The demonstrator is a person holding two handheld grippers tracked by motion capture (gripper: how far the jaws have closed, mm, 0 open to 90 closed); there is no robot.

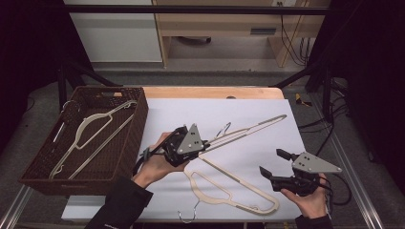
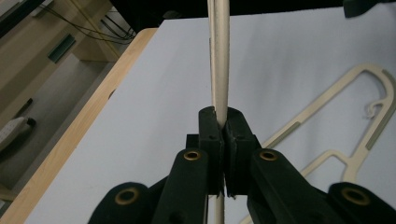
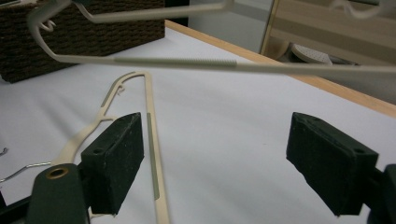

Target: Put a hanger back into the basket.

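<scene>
**Left gripper clamped on a hanger; right gripper spread, holding nothing**

Left gripper (image 1: 203,145): jaws pinched nearly together on the thin bar of a cream hanger (image 1: 253,125). In the left gripper view the bar (image 2: 218,70) runs straight up out of the pads, gripped on both sides. In the high view, the hanger stretches from the gripper toward the far right of the white mat (image 1: 191,109), its hook beside the gripper. In the right gripper view it hangs clear of the mat.

Right gripper (image 1: 272,164): jaws wide apart, nothing between the pads; bare mat shows through the gap in the right gripper view. It sits near the mat's right edge, well apart from the held hanger.

Second hanger (image 1: 229,191): flat on the mat between the two hands, metal hook toward the near edge, touched by neither gripper.

Wicker basket (image 1: 138,124): at the mat's left edge, with a third hanger (image 1: 90,129) lying inside.
</scene>
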